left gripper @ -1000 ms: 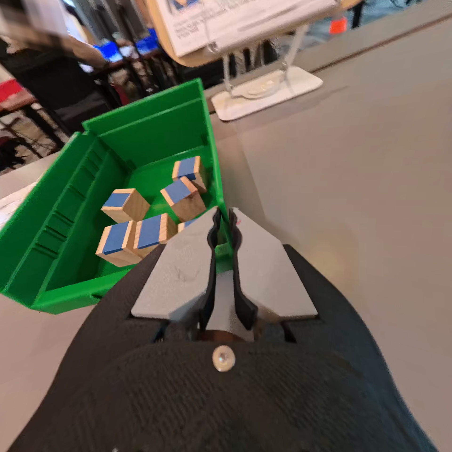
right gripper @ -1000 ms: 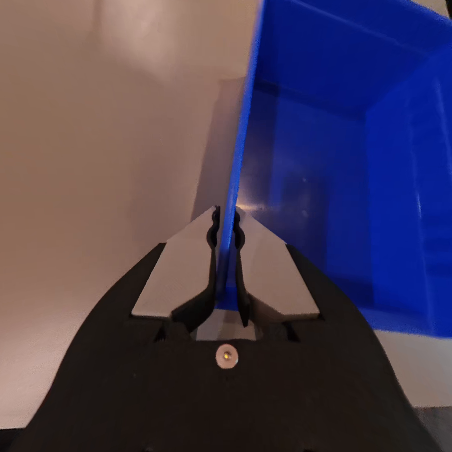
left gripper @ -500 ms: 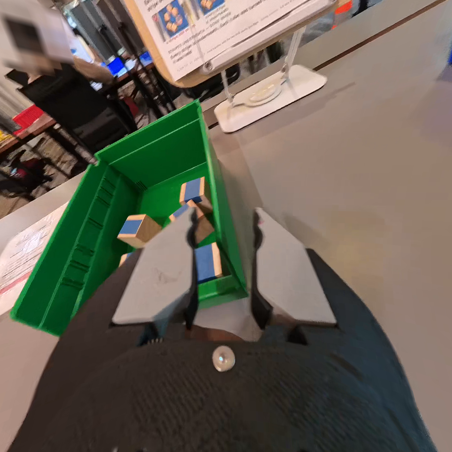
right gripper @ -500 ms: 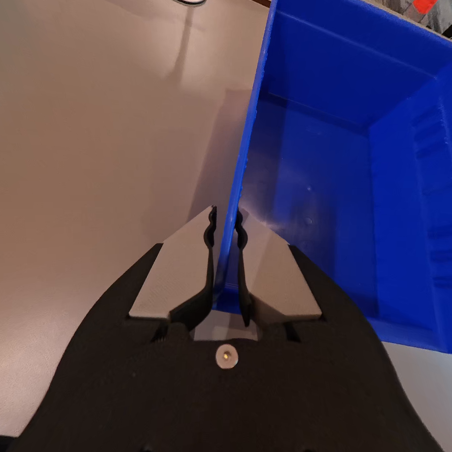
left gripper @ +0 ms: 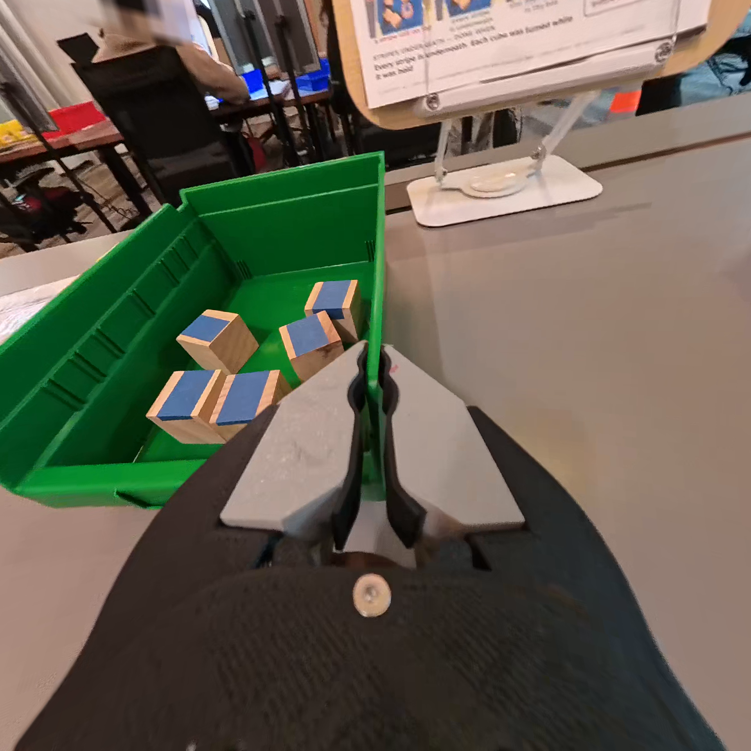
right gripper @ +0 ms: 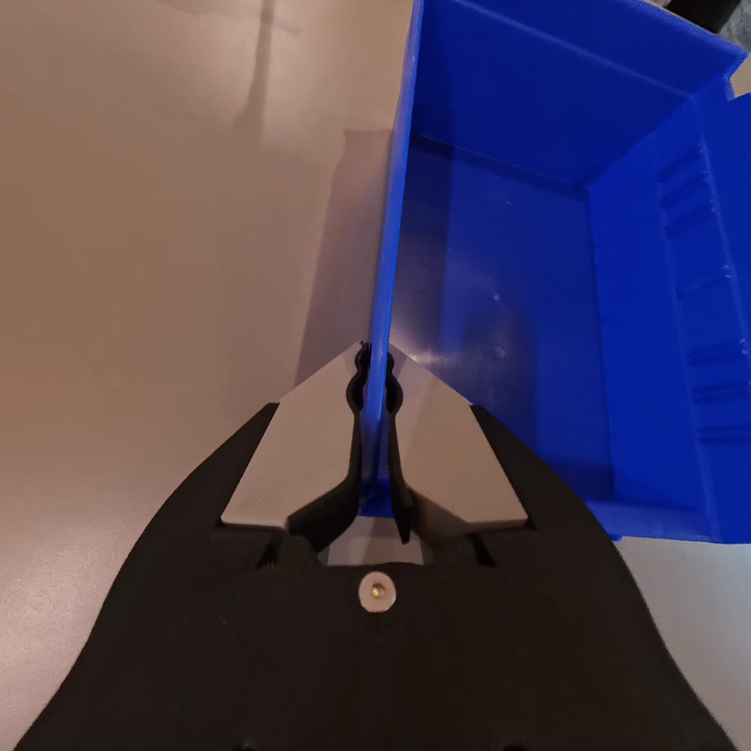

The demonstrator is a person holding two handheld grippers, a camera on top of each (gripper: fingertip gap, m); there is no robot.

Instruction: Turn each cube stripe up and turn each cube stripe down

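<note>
In the left wrist view a green bin (left gripper: 284, 227) sits on the grey table and holds several wooden cubes (left gripper: 217, 343), each with a blue stripe facing up. My left gripper (left gripper: 374, 357) is shut on the bin's right wall near its front corner. In the right wrist view an empty blue bin (right gripper: 528, 284) sits on the table. My right gripper (right gripper: 376, 357) is shut on the blue bin's left wall near its front corner. Part of one cube may be hidden behind my left fingers.
A white stand (left gripper: 504, 191) holding a printed sheet stands behind the green bin on the table (left gripper: 569, 365). Chairs, other tables and a person are in the background beyond the table's far edge. Paper (left gripper: 24, 300) lies left of the green bin.
My left gripper opened half a second ago and has now closed on the green bin's right wall. The right gripper stays clamped on the blue bin's wall, view shifted slightly.
</note>
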